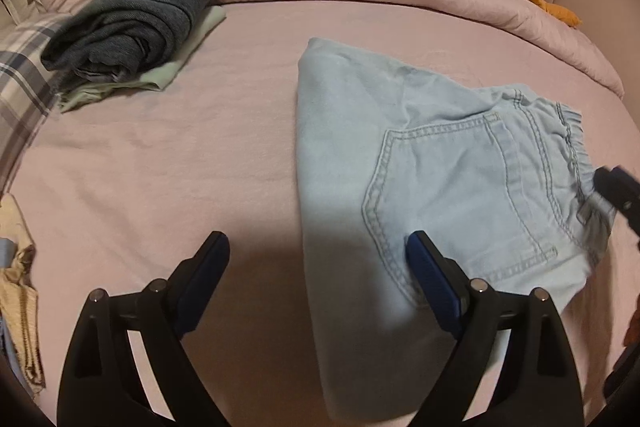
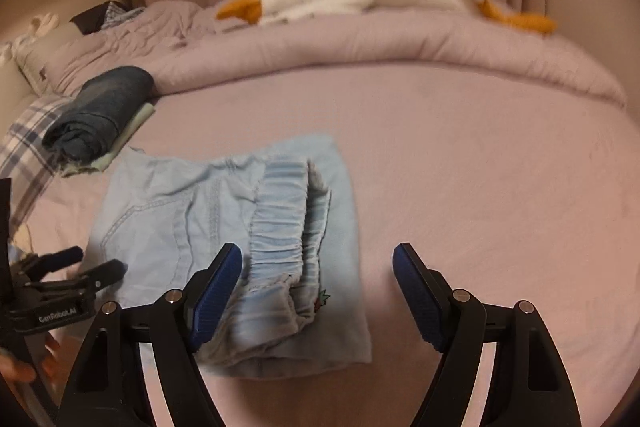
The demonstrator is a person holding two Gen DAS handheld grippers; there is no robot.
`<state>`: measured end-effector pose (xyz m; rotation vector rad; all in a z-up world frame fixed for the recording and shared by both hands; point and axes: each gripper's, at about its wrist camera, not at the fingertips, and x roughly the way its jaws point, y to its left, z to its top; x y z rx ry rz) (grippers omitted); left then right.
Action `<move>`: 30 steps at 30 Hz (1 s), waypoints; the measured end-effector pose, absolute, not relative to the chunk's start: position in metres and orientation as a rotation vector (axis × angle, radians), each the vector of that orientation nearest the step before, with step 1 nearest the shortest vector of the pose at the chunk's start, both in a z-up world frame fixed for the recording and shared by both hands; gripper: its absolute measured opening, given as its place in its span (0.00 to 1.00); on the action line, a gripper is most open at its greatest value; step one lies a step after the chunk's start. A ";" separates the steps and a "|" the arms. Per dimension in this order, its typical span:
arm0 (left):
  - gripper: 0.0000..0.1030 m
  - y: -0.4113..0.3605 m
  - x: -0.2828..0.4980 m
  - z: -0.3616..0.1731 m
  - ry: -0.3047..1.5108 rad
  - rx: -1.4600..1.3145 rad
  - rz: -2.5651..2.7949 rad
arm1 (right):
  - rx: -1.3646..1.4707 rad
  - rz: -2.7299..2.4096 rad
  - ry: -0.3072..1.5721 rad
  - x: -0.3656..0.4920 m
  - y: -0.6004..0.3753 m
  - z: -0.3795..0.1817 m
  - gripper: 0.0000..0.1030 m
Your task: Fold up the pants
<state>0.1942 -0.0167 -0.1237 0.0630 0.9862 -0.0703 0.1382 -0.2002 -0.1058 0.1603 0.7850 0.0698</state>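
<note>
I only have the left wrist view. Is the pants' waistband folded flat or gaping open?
Observer: On the right wrist view the elastic waistband gapes open, on top of the folded pants.
Operator: Is the right hand-held gripper holding it?
Observer: No. The right hand-held gripper is open, nothing pinched, waistband just beyond its pads.
Operator: Anything marking the inside?
Observer: A small green and red patch sits at the waistband's near end.
</note>
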 end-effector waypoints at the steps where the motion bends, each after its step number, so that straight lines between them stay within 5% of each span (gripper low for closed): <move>1: 0.90 -0.017 0.192 -0.123 0.980 0.072 -0.065 | 0.146 0.074 0.771 0.135 -0.199 -0.102 0.76; 9: 0.97 -0.014 0.182 -0.124 0.997 0.028 -0.027 | 0.126 0.089 0.901 0.146 -0.199 -0.129 0.76; 24: 0.99 -0.023 0.137 -0.087 0.942 0.023 -0.044 | 0.132 0.108 0.824 0.099 -0.188 -0.090 0.76; 27: 0.99 -0.025 0.125 -0.076 0.928 0.018 -0.061 | 0.132 0.121 0.814 0.089 -0.184 -0.082 0.92; 30: 0.99 -0.025 0.110 -0.063 0.906 0.019 -0.071 | 0.131 0.143 0.798 0.077 -0.180 -0.074 0.94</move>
